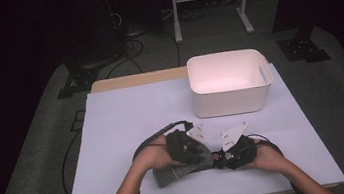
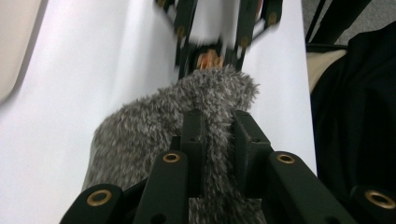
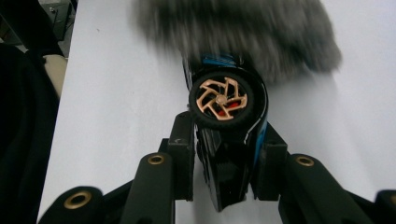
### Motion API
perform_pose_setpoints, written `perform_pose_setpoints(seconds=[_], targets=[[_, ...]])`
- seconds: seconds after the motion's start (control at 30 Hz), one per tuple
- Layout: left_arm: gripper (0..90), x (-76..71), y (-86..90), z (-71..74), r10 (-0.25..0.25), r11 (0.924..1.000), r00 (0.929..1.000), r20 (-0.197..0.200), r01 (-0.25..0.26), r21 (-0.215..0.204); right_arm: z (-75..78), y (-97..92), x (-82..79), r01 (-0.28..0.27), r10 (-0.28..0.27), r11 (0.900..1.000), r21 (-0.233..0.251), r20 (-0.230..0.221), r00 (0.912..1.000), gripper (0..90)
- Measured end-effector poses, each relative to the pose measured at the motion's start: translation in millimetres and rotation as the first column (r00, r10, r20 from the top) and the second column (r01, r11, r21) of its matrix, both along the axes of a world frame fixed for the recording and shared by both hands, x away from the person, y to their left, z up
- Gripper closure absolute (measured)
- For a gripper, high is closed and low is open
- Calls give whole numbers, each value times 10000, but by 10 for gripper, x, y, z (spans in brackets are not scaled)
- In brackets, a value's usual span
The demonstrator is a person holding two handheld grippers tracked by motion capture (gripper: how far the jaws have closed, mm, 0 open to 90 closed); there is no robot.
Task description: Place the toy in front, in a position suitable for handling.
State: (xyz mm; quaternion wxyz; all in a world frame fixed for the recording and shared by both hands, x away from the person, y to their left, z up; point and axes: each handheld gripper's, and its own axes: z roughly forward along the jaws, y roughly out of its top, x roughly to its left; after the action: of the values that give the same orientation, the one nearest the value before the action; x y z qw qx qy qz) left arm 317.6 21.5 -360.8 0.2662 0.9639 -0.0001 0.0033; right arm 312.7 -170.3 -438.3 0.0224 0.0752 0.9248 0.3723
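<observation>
A fuzzy grey fabric pouch (image 1: 170, 174) lies on the white table near the front edge. My left gripper (image 1: 193, 150) is shut on its rim; in the left gripper view the jaws (image 2: 217, 117) pinch a fold of the grey fur (image 2: 149, 135). My right gripper (image 1: 224, 156) is shut on a black toy car (image 3: 224, 109) with a copper-spoked wheel and blue trim. The car's nose points at the fuzzy pouch (image 3: 243, 28), right at its mouth. From the left gripper view, the car (image 2: 210, 59) shows blurred just beyond the pouch.
A white plastic bin (image 1: 228, 82) with side handle slots stands at the back right of the table (image 1: 127, 118). Cables trail from both grippers. A dark floor with stands and a white frame lies beyond the table.
</observation>
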Motion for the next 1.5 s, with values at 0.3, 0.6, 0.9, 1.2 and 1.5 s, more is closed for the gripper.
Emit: perform_pose_setpoints(seconds=[0.3, 0.6, 0.9, 1.2, 1.5], targets=[[762, 28, -293, -16, -397, 9990, 9992, 57, 396, 202, -21, 6, -9, 120, -118, 9997, 194, -101, 9999, 646], [762, -17, 311, -18, 588, 9981, 9982, 124, -590, 183, -15, 14, -7, 108, -108, 9999, 88, -22, 9999, 646], [761, -43, 815, -23, 1553, 9879, 9879, 42, -1553, 7, -9, 19, 0, 83, -83, 10000, 14, -31, 10000, 646], [761, -30, 903, -146, 1714, 9846, 9844, -404, -1726, -283, 30, 45, 21, 129, -131, 9994, -306, -59, 9999, 535], [762, 1, 828, -163, 1671, 9838, 9843, -562, -1702, -562, 198, 345, 59, -539, 572, 9936, -990, 309, 9979, 486]])
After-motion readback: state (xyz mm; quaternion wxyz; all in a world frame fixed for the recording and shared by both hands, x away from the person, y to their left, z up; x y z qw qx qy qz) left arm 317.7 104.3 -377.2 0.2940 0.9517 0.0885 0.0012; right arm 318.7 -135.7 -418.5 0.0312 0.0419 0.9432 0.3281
